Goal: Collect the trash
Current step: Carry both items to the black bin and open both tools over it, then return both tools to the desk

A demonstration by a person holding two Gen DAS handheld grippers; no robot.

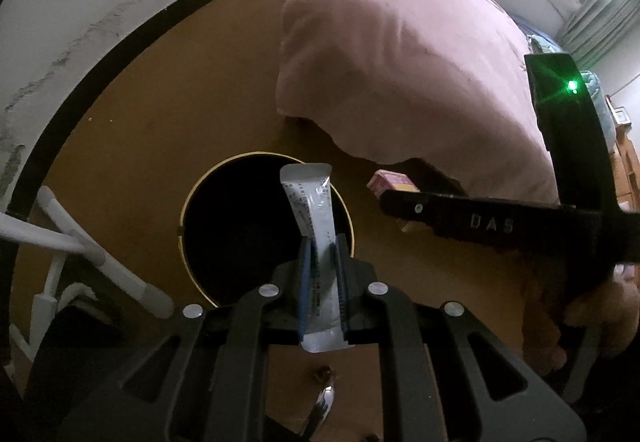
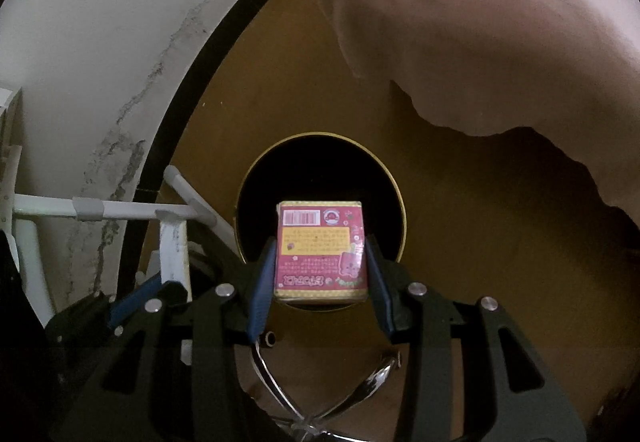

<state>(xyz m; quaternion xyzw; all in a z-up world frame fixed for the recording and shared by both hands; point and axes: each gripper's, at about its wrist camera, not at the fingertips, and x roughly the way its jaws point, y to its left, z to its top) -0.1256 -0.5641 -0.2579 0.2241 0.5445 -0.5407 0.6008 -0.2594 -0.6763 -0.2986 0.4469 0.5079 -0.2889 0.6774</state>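
Note:
My left gripper point(image 1: 323, 250) is shut on a white plastic sachet point(image 1: 310, 206) and holds it upright over the round black bin with a gold rim point(image 1: 224, 202). My right gripper point(image 2: 320, 254) is shut on a pink and yellow carton point(image 2: 320, 250) and holds it above the same bin point(image 2: 256, 178). In the left wrist view the right gripper point(image 1: 400, 202) reaches in from the right, with the carton point(image 1: 394, 182) at its tip, just right of the bin.
The bin stands on a brown floor point(image 1: 160, 130). A pink duvet point(image 1: 400, 54) hangs over a bed at the right. A white wall with a dark skirting point(image 1: 120, 38) curves along the left. A white rack point(image 2: 100, 208) stands left of the bin.

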